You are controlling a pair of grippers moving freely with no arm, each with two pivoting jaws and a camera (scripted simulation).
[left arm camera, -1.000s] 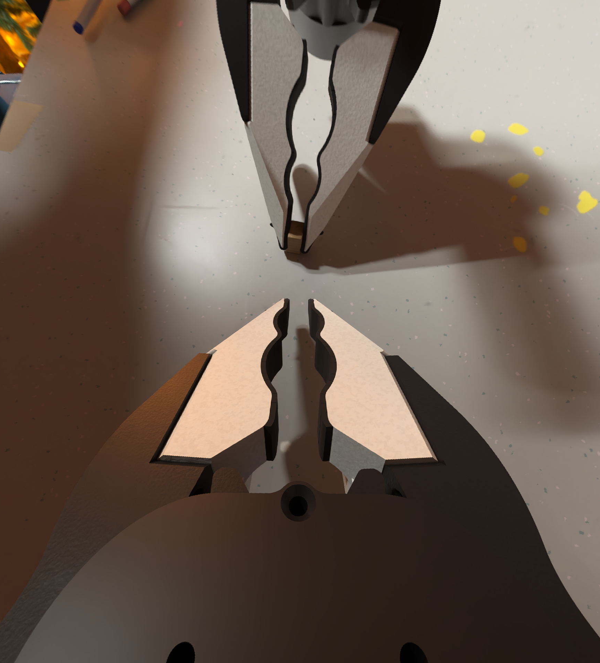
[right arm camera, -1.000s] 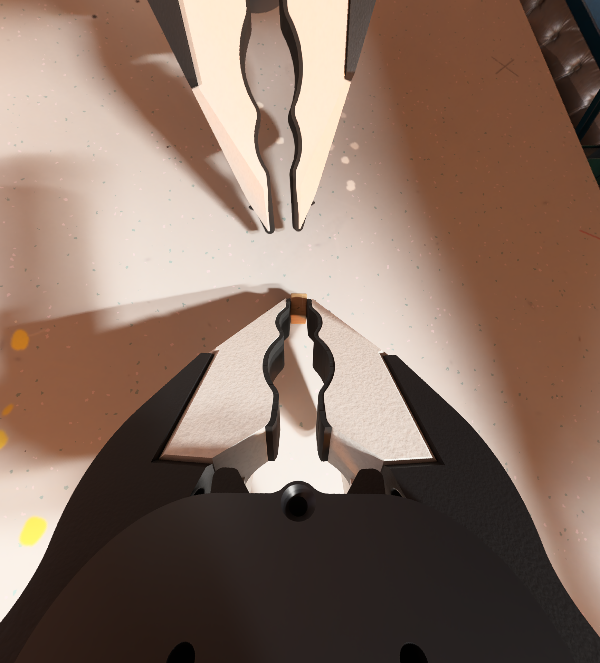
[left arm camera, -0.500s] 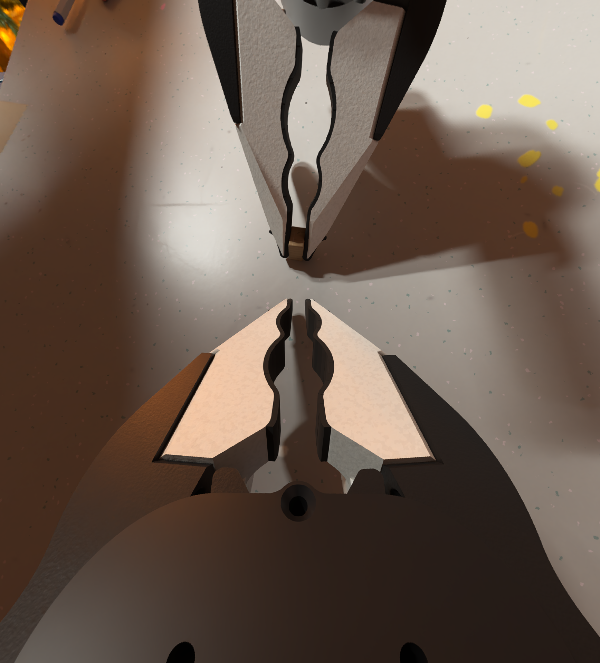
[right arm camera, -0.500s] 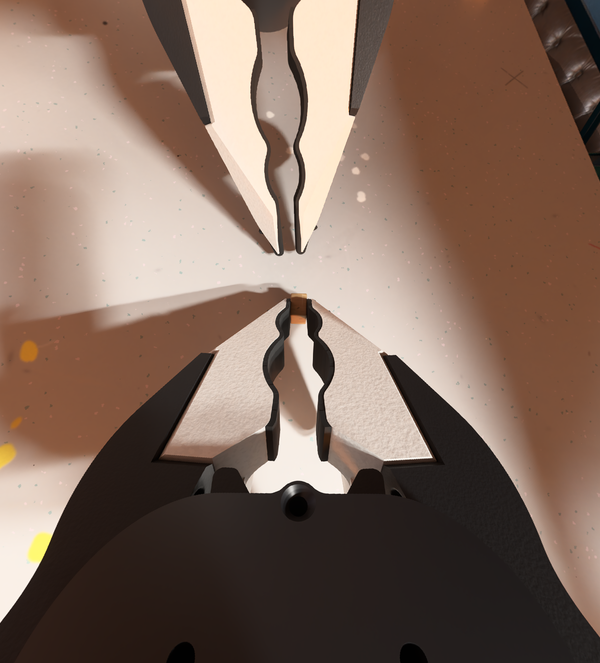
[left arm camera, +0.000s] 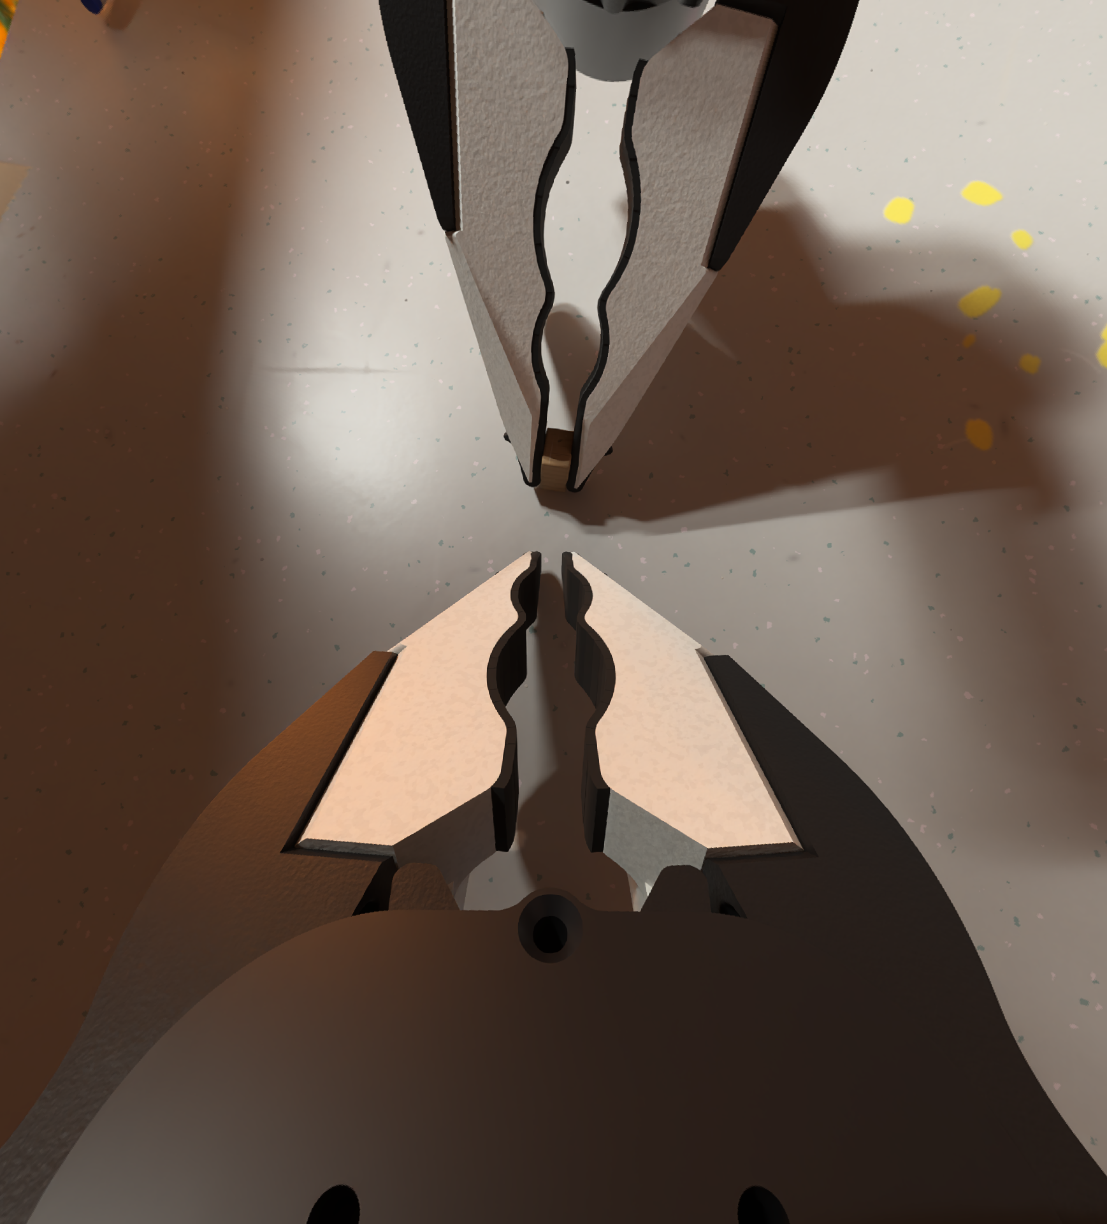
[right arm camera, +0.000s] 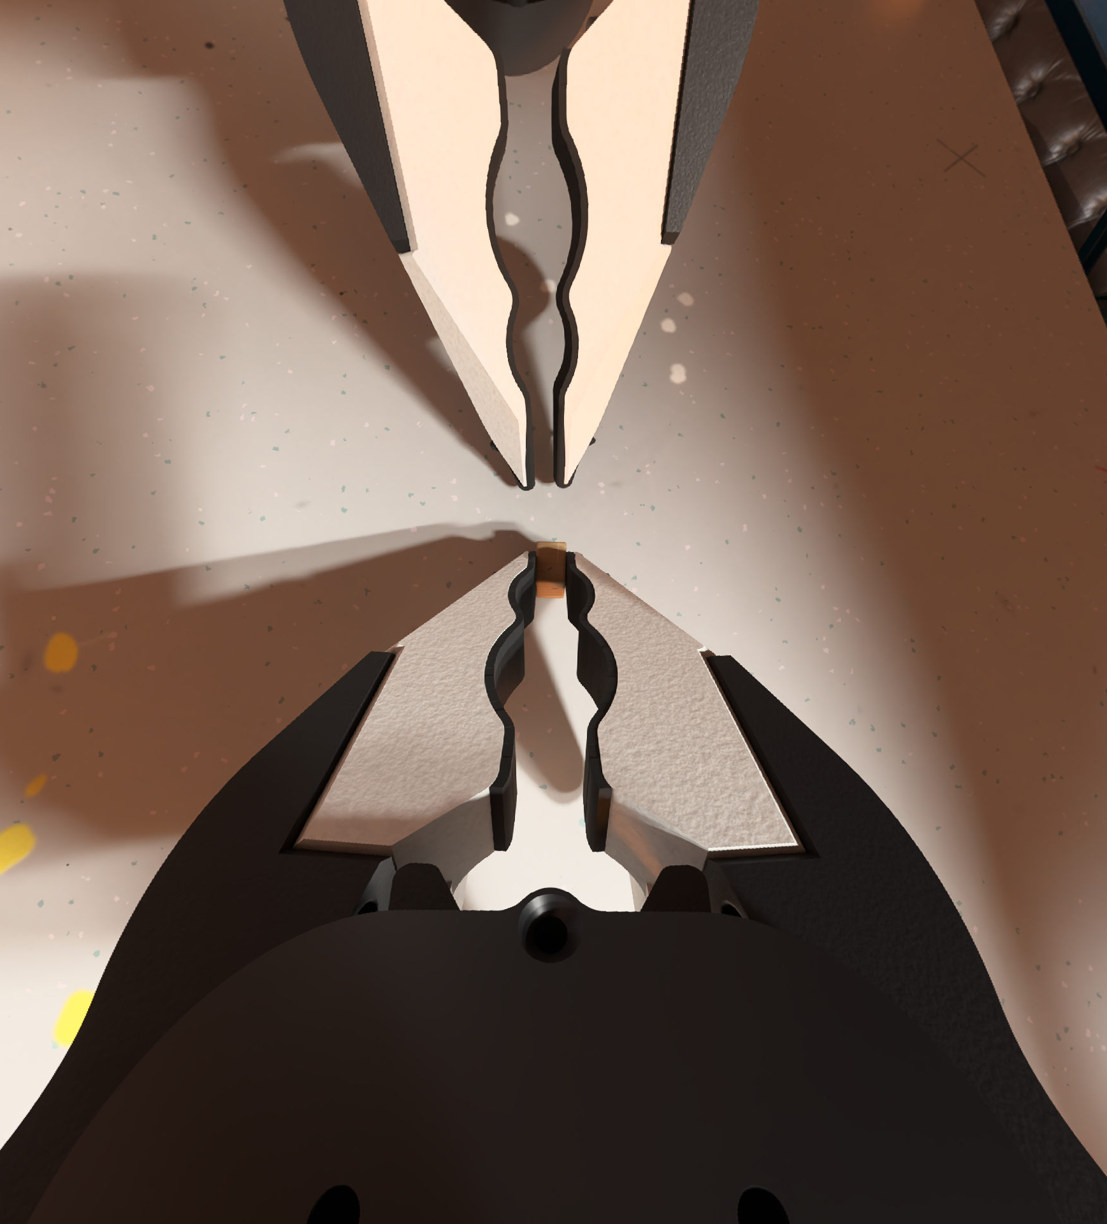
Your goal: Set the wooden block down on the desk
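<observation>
Here, in the left wrist view, the left gripper (left arm camera: pixel 550 563) is hovering with its fingers nearly together, a slim gap between them and nothing inside. Opposite, the right gripper (left arm camera: pixel 554 480) is pinching the wooden block (left arm camera: pixel 557 457) low over the speckled counter (left arm camera: pixel 206 463).

In the right wrist view, the right gripper (right arm camera: pixel 550 563) is clamping the wooden block (right arm camera: pixel 551 569) at its fingertips, facing the left gripper (right arm camera: pixel 542 483) tip to tip.
</observation>
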